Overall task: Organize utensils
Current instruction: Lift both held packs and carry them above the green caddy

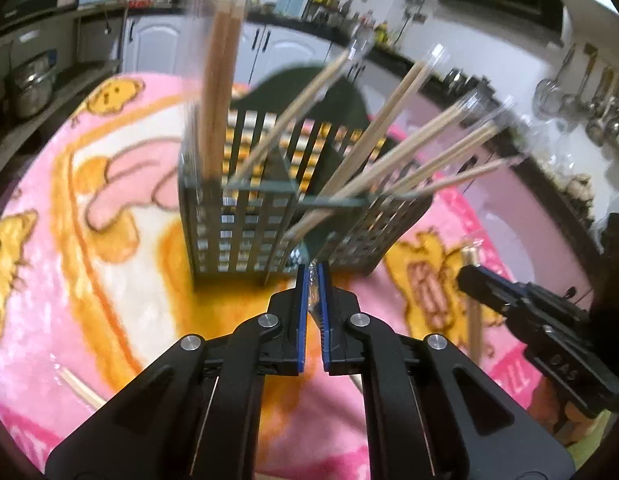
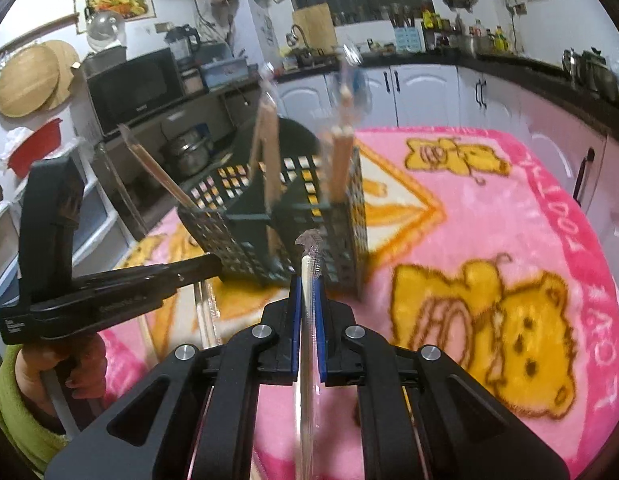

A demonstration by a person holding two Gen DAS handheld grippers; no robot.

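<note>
Holder: dark slotted utensil holder [image 1: 245, 216] is standing upright on the pink blanket [image 1: 69, 208], wrapped chopsticks [image 1: 393, 120] leaning out of its compartments.
Left gripper [image 1: 314, 276]: jaws are pressing together, pinching a bit of clear wrapper just before the holder's near corner.
Right gripper [image 2: 308, 284]: jaws are pinching one wrapped chopstick pair [image 2: 308, 264], tip pointing at the holder.
Loose items: more wrapped pairs [image 2: 207, 312] are lying on the blanket beside the holder.
</note>
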